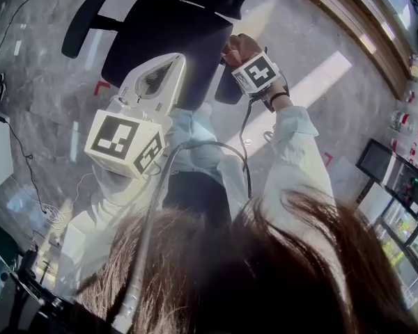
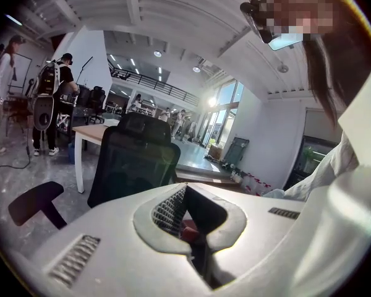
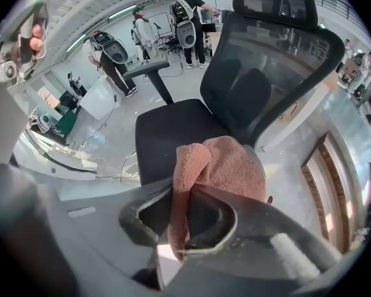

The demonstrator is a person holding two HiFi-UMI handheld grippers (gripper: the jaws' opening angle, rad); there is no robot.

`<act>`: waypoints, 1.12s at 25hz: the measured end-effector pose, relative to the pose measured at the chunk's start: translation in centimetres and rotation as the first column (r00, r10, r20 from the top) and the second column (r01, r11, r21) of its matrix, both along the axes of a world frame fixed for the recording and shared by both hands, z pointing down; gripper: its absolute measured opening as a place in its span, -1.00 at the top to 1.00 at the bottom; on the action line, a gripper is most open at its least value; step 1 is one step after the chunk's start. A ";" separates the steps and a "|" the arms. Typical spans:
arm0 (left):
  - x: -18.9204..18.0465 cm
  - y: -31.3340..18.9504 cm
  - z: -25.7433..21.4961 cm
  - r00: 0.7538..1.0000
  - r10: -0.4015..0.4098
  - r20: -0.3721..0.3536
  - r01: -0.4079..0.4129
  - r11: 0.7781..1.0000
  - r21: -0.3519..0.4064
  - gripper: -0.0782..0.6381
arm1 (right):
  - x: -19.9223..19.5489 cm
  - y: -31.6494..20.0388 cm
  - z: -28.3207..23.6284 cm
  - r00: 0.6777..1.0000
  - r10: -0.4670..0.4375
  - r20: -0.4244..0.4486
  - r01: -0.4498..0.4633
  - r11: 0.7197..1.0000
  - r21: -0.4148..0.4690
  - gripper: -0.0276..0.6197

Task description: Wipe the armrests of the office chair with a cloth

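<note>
The black office chair (image 1: 160, 37) stands in front of me, its far armrest (image 1: 82, 24) sticking out to the left. A salmon-pink cloth (image 3: 226, 166) is draped over the near armrest (image 3: 269, 163), and my right gripper (image 3: 185, 193) is shut on its hanging fold. In the head view the right gripper's marker cube (image 1: 256, 72) sits right over that armrest (image 1: 228, 92). My left gripper (image 1: 175, 60) hovers above the seat's front edge with its jaws shut and nothing in them. Its own view looks at the backrest (image 2: 136, 166) and the far armrest (image 2: 34, 200) past the left gripper (image 2: 185, 189).
Grey polished floor surrounds the chair, with cables (image 1: 28, 165) at the left. A wooden step (image 1: 359, 37) runs along the upper right and monitors (image 1: 397, 179) stand at the right. A white table (image 2: 89, 135) and several people (image 3: 188, 17) are behind the chair.
</note>
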State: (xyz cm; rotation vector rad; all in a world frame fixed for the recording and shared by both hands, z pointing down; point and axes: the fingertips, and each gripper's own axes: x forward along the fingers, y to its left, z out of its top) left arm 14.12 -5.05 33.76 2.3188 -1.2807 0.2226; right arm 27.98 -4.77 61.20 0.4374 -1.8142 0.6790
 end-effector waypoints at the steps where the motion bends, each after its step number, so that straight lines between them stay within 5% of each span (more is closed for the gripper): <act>1: 0.1 0.1 0.0 1.000 0.005 -0.002 -0.005 1.000 0.002 0.78 | -0.3 0.8 -0.2 1.000 -0.004 0.010 0.004 1.000 -0.009 0.83; 11: 1.1 0.2 -1.0 0.999 0.052 -0.015 -0.052 0.998 0.034 0.78 | -2.5 8.4 -1.2 0.996 -0.043 0.077 0.045 0.999 -0.018 0.83; 22: 1.9 0.9 -1.6 0.994 0.112 -0.019 -0.110 0.992 0.066 0.78 | -3.6 13.6 -1.6 0.985 0.062 0.161 -0.053 0.997 -0.055 0.83; 25: 2.3 1.2 -2.7 0.992 0.128 -0.020 -0.126 0.989 0.083 0.78 | -3.1 13.1 -3.8 0.949 0.186 0.256 -0.179 0.983 -0.052 0.83; 28: 3.1 1.5 -3.6 0.989 0.149 -0.019 -0.147 0.984 0.096 0.78 | -2.0 11.4 -7.4 0.868 0.320 0.380 -0.330 0.943 -0.042 0.83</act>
